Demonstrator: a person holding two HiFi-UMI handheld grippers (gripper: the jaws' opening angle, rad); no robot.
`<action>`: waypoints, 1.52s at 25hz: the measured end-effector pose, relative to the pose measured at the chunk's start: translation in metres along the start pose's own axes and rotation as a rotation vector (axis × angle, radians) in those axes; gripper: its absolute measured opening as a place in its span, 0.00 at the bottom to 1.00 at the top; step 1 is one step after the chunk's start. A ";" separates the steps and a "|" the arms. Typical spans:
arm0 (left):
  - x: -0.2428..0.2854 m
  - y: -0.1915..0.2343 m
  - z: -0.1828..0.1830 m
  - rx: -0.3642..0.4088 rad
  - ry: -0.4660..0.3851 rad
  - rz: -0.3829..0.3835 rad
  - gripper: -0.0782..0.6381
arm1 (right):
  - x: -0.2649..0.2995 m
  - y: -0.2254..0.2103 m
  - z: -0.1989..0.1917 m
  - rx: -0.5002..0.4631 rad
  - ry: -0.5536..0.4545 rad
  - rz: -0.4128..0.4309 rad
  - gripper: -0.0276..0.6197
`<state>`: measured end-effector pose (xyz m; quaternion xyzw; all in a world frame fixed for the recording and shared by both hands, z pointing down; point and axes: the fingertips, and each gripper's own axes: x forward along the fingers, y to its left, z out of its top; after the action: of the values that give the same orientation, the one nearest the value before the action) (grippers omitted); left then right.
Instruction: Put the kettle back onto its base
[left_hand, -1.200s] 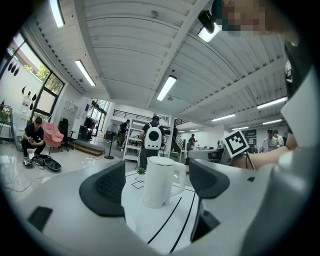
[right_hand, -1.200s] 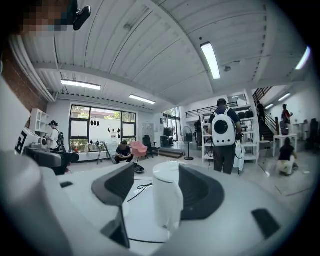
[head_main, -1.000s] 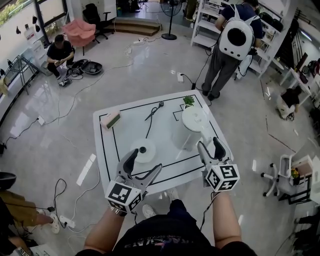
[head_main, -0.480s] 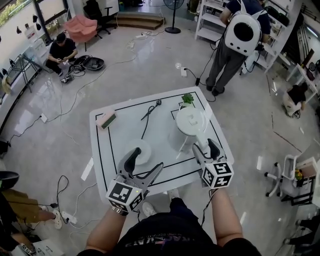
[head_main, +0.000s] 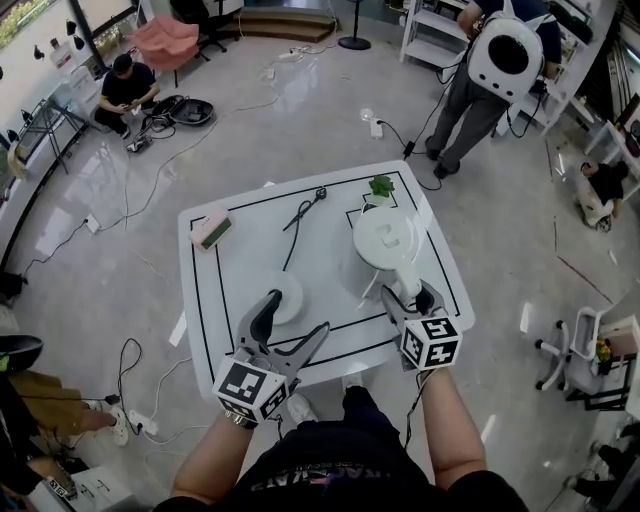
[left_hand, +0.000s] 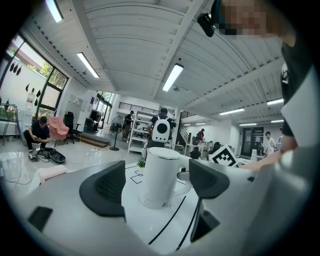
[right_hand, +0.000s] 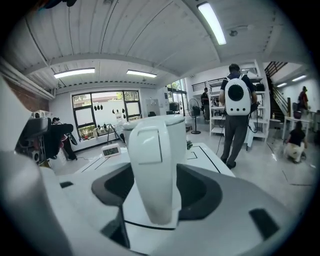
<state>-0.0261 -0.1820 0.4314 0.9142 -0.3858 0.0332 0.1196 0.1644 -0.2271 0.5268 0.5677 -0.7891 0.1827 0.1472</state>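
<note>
A white kettle (head_main: 383, 240) stands upright on the right half of the white table (head_main: 240, 270), its handle (head_main: 405, 283) pointing toward me. My right gripper (head_main: 408, 296) is open, and the handle (right_hand: 152, 170) sits between its two dark pads, filling most of the gap. The round white base (head_main: 290, 292) lies left of the kettle, partly hidden by a finger of my left gripper (head_main: 290, 325). That gripper is open and holds nothing. In the left gripper view the kettle (left_hand: 160, 175) shows beyond the left gripper (left_hand: 157, 184).
A black cord (head_main: 298, 222) runs from the base toward the far edge. A small pink clock (head_main: 212, 230) sits at the far left, a small green plant (head_main: 380, 186) at the far right. A person with a white backpack (head_main: 505, 55) stands beyond the table.
My right gripper has moved forward until its jaws stand on either side of the kettle handle. The left gripper has hardly moved. The kettle stays where it was.
</note>
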 end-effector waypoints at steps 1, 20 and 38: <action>0.000 0.001 -0.001 -0.002 0.004 0.002 0.65 | 0.002 -0.001 -0.001 0.000 0.006 0.002 0.45; -0.002 0.005 -0.011 -0.022 0.018 0.031 0.65 | 0.015 -0.002 -0.019 -0.051 0.105 -0.001 0.23; -0.014 0.015 -0.001 -0.025 -0.005 0.093 0.64 | 0.009 -0.001 -0.009 -0.120 -0.020 0.008 0.20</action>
<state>-0.0464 -0.1825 0.4331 0.8938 -0.4287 0.0316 0.1281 0.1623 -0.2307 0.5393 0.5565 -0.8023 0.1300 0.1722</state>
